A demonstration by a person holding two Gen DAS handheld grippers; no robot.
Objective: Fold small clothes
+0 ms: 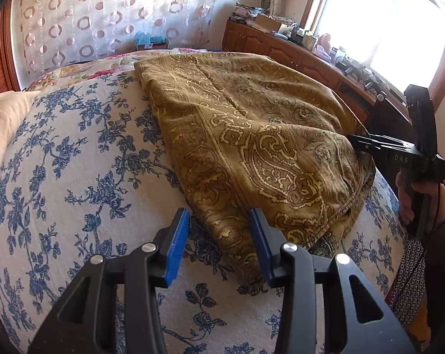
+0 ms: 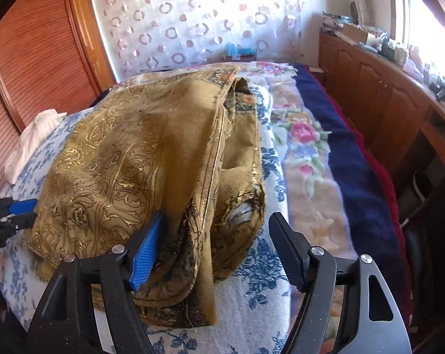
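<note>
Two grippers, cloth [image 1: 251,135] folds hiding layers

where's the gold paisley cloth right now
The gold paisley cloth lies partly folded on the blue floral bedspread, centre-right in the left wrist view, between the open left tool and the right tool.

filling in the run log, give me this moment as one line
task: fold small clothes | left gripper: open, at near edge of cloth | right gripper: open around raised fold | cloth on bed cover, partly folded
</note>
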